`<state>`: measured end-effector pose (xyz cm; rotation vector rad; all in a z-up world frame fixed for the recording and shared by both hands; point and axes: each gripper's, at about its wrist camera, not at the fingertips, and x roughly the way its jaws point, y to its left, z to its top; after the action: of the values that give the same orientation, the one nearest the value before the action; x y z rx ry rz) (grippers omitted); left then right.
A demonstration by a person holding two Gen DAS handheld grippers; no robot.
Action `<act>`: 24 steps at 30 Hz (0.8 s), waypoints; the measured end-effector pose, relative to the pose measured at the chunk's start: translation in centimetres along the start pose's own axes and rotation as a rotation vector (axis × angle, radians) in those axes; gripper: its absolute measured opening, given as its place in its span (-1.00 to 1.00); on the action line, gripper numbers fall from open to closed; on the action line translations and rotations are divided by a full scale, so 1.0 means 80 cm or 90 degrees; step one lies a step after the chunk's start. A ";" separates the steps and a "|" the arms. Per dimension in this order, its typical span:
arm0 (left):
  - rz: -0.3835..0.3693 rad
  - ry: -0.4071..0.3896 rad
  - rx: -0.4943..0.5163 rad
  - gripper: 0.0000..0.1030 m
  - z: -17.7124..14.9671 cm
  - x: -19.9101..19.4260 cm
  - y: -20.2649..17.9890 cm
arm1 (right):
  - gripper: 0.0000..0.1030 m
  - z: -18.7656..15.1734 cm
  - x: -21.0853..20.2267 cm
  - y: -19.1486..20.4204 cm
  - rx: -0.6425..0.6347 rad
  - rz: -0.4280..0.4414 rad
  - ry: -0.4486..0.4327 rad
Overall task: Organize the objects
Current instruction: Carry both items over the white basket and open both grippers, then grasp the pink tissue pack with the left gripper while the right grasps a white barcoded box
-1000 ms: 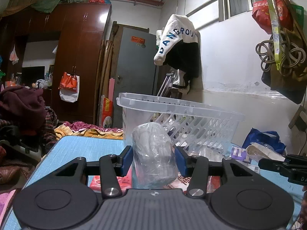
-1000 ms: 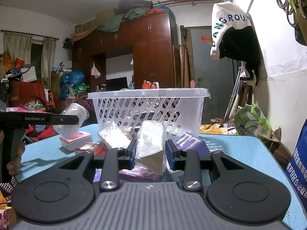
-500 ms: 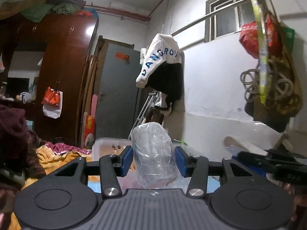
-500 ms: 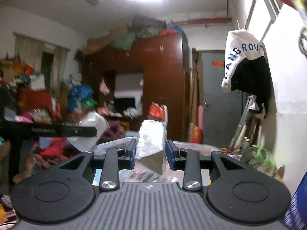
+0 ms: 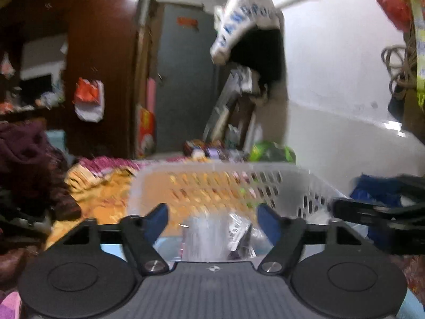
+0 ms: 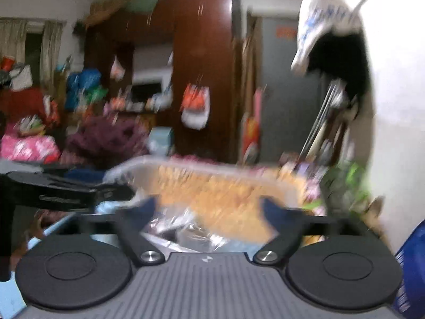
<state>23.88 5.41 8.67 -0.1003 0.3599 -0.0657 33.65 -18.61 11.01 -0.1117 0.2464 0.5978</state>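
Both views are blurred by motion. My left gripper (image 5: 212, 220) hangs over the white slotted basket (image 5: 292, 186) with its jaws opening. A clear plastic-wrapped bundle (image 5: 204, 236) sits low between the blue pads (image 5: 156, 220), free of both, inside the basket. My right gripper (image 6: 209, 208) is over the same basket (image 6: 186, 166), jaws opening wide. A crinkled clear packet (image 6: 186, 228) lies below its fingers, touched by neither. Each gripper's black frame shows at the edge of the other's view.
The basket stands on a light blue table (image 6: 16, 292). Behind it are an orange blanket (image 5: 106, 194), a dark red wardrobe (image 5: 106, 66), a grey door (image 5: 186, 79) and a white wall (image 5: 332, 93) with hanging clothes and bags. A blue bag (image 6: 411, 265) sits at right.
Both grippers rose from table height to above the basket's rim. Each was shut on a plastic-wrapped packet; both have opened and the packets have dropped below the pads.
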 end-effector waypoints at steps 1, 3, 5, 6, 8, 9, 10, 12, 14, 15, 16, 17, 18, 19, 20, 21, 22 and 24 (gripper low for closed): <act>-0.012 -0.025 -0.004 0.58 -0.008 -0.024 0.003 | 1.00 -0.010 -0.026 -0.004 0.006 0.011 -0.041; -0.044 -0.057 -0.002 0.87 -0.032 -0.064 0.014 | 1.00 -0.040 -0.072 -0.018 0.036 0.050 -0.073; -0.040 -0.055 0.014 0.94 -0.064 -0.093 0.025 | 1.00 -0.078 -0.098 -0.025 0.047 0.054 -0.052; -0.022 -0.033 0.021 0.94 -0.078 -0.096 0.028 | 1.00 -0.097 -0.103 -0.026 0.040 0.049 -0.029; 0.012 0.018 0.014 0.93 -0.107 -0.093 0.041 | 1.00 -0.132 -0.099 -0.029 0.026 0.045 0.032; 0.014 0.034 0.006 0.93 -0.118 -0.089 0.049 | 1.00 -0.145 -0.095 -0.032 0.032 0.050 0.051; 0.013 0.052 -0.005 0.93 -0.127 -0.083 0.055 | 0.94 -0.153 -0.087 -0.033 0.033 0.059 0.073; 0.015 0.076 -0.019 0.89 -0.136 -0.075 0.066 | 0.64 -0.161 -0.073 -0.033 0.019 0.046 0.092; 0.018 0.084 -0.026 0.89 -0.141 -0.071 0.070 | 0.29 -0.163 -0.065 -0.027 0.010 0.038 0.113; 0.018 0.085 -0.025 0.89 -0.142 -0.070 0.071 | 0.28 -0.164 -0.059 -0.025 0.011 0.035 0.118; 0.021 0.087 -0.023 0.89 -0.143 -0.069 0.071 | 0.28 -0.164 -0.058 -0.030 0.014 0.039 0.117; 0.024 0.090 -0.021 0.89 -0.145 -0.068 0.075 | 0.28 -0.164 -0.054 -0.032 0.016 0.044 0.121; 0.028 0.095 -0.019 0.89 -0.148 -0.067 0.074 | 0.28 -0.163 -0.051 -0.033 0.017 0.047 0.124; 0.028 0.104 -0.017 0.89 -0.148 -0.063 0.074 | 0.28 -0.163 -0.053 -0.036 0.020 0.046 0.127; 0.024 0.110 -0.017 0.89 -0.147 -0.060 0.076 | 0.27 -0.164 -0.051 -0.039 0.029 0.047 0.129; 0.021 0.112 -0.017 0.89 -0.147 -0.060 0.076 | 0.27 -0.166 -0.050 -0.043 0.038 0.051 0.132; 0.022 0.114 -0.015 0.89 -0.147 -0.060 0.074 | 0.26 -0.167 -0.049 -0.044 0.046 0.055 0.131; 0.028 0.125 -0.009 0.89 -0.146 -0.056 0.071 | 0.17 -0.168 -0.054 -0.048 0.054 0.065 0.129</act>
<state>15.80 10.43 -1.29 -0.1005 0.5593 -0.0294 29.75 -26.47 -0.74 -0.0778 0.4750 0.6765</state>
